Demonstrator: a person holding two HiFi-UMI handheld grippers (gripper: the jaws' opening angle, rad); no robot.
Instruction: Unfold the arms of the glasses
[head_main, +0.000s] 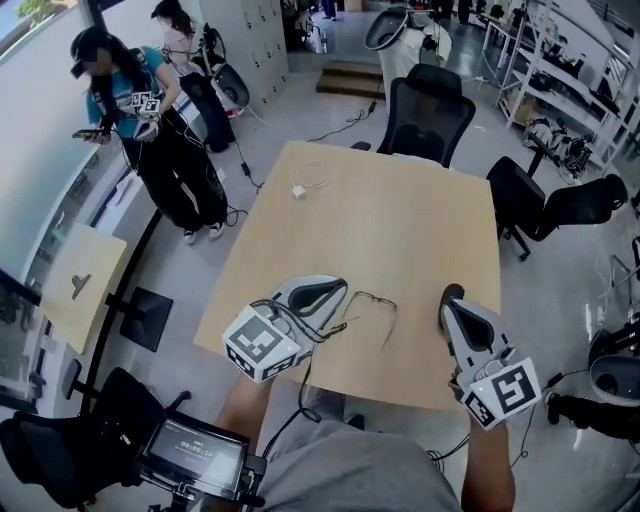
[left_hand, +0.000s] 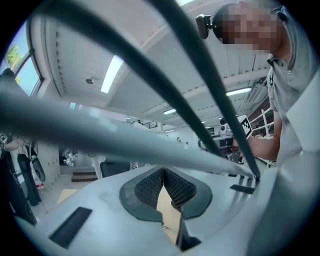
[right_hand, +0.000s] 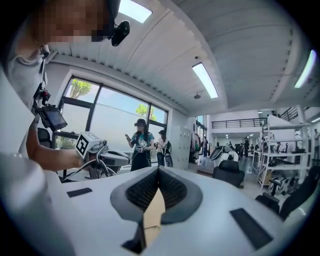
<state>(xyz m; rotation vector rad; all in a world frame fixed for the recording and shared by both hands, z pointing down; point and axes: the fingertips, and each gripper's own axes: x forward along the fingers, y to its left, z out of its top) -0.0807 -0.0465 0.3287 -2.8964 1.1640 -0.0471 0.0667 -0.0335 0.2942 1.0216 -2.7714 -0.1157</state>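
Left gripper (head_main: 337, 288) and right gripper (head_main: 451, 295), jaws closed on nothing, flank the glasses (head_main: 370, 297) at lower centre, which apparently lie free on the table (head_main: 400, 220).

You stand at a light wooden table (head_main: 400, 230) on a grey floor (head_main: 275, 115). Black chairs (head_main: 428, 115) wait behind it. Big windows (right_hand: 107, 117) glow.

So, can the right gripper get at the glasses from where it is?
Probably yes. Only bare table lies between the right gripper and the glasses; the left gripper sits on their far side. The right jaws are shut, so open first.
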